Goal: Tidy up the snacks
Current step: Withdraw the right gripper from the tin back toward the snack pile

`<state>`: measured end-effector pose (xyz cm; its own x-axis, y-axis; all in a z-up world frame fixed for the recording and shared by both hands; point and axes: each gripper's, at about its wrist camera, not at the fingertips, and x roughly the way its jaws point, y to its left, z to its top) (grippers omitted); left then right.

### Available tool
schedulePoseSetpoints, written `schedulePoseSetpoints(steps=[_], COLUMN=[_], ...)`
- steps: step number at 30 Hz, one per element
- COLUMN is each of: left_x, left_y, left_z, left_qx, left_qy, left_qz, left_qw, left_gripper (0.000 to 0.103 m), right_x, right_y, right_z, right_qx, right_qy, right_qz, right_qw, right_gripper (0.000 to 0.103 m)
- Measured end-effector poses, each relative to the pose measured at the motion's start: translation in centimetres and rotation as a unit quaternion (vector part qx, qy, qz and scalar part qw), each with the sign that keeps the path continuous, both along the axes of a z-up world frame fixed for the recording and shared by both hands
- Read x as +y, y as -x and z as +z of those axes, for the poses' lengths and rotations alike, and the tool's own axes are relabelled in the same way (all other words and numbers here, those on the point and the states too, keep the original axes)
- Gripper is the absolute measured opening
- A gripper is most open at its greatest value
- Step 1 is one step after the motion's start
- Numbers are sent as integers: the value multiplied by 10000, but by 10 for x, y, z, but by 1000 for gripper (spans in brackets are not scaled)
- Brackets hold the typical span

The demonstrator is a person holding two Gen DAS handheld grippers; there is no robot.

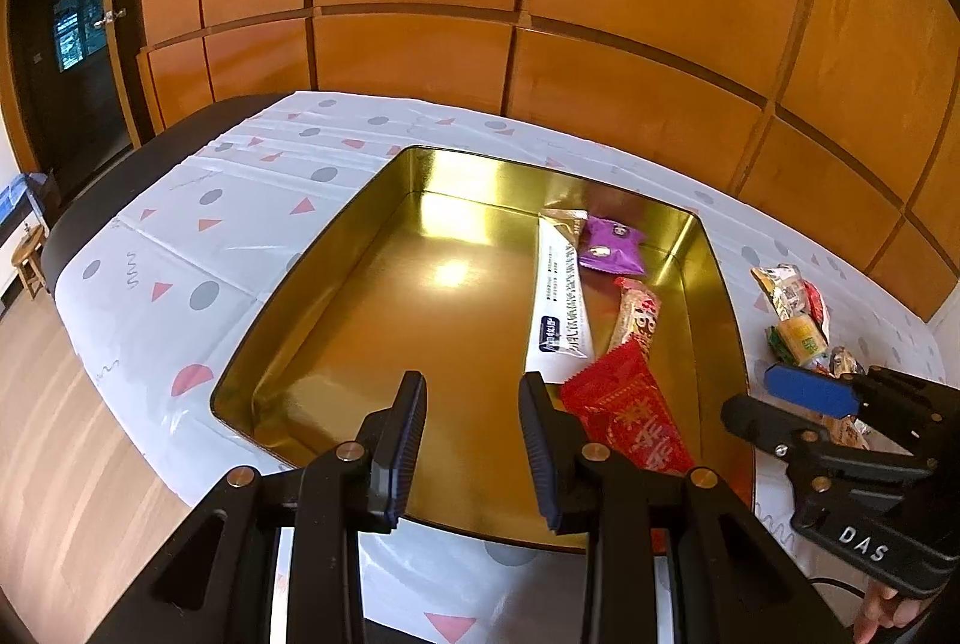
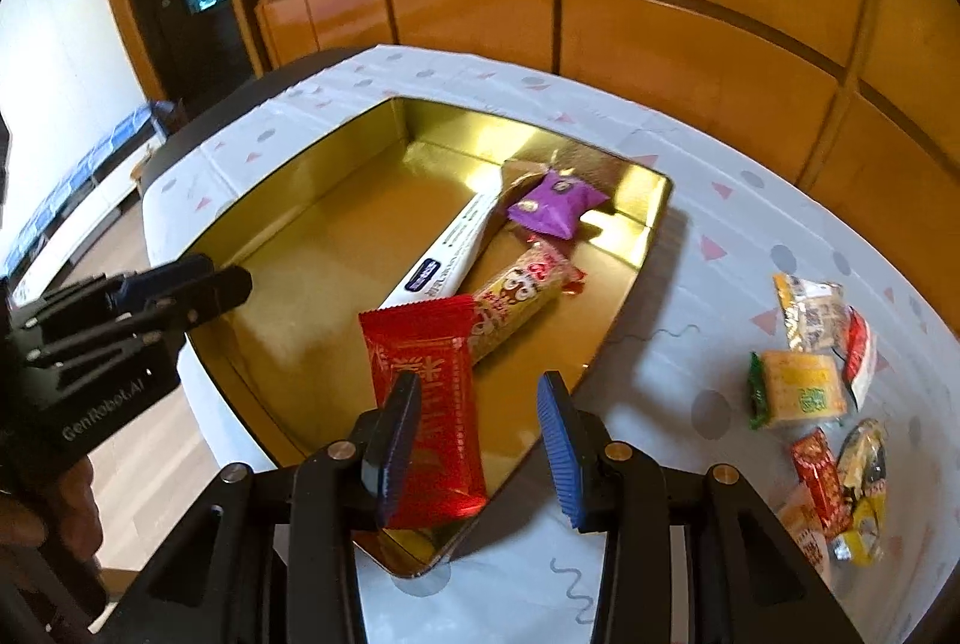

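Note:
A gold tin tray (image 1: 480,176) (image 2: 468,128) sits on a patterned tablecloth. Along its right side lie a long white packet (image 1: 558,296) (image 2: 456,248), a purple packet (image 1: 612,245) (image 2: 555,203), a patterned snack bar (image 1: 637,317) (image 2: 522,293) and a red packet (image 1: 624,416) (image 2: 426,386). My left gripper (image 1: 473,386) (image 2: 225,278) hovers open over the tray's near end, with nothing between its fingers. My right gripper (image 2: 479,386) (image 1: 774,404) is open above the tray's near right corner. The red packet lies flat under its left finger, not gripped.
Several loose snack packets (image 2: 804,386) (image 1: 792,308) lie in a cluster on the tablecloth (image 2: 690,236) right of the tray. Wooden wall panels stand behind the table. The table's left edge drops to a wooden floor (image 1: 72,434). The tray's left half is bare.

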<state>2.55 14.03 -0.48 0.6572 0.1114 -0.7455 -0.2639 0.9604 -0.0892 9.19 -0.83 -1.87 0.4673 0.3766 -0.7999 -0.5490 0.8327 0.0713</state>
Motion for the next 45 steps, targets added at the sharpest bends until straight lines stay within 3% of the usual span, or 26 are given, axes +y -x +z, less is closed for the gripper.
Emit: schedulePoseSetpoints(steps=[9,17,26,36,40,43,45], left_x=[-9,-16,-28,-58,-70,-86,-103], left_y=[-1,-2,-1,-5,-11,-15,-22], left_z=[0,1,1,7,12,16,19], left_qx=[23,28,39,-13,16,58,123], left_qy=[-51,-110,-138,-130,63,78,-19], left_qz=[-123,-269,-550,-1298,-1608,-1913,-2285], left_qw=[9999,9996,9984,9915,9870,9815,9735], left_gripper=[32,32,32,35,35,35,35], right_x=[-21,-42,-107,-236,-285,-319,-338], right_y=[4,8,2,-28,-43,-51,-53], right_z=[8,14,19,38,36,22,12], right_qx=[-87,-246,-373,-628,-717,-571,-432], right_qy=[-161,-112,120,692,915,940,798], right_qz=[-329,-538,-1146,-2410,-2774,-3096,-3366], right_qw=[9993,9982,9926,9660,9537,9445,9373], right_gripper=[44,62,70,74,78,78,78])
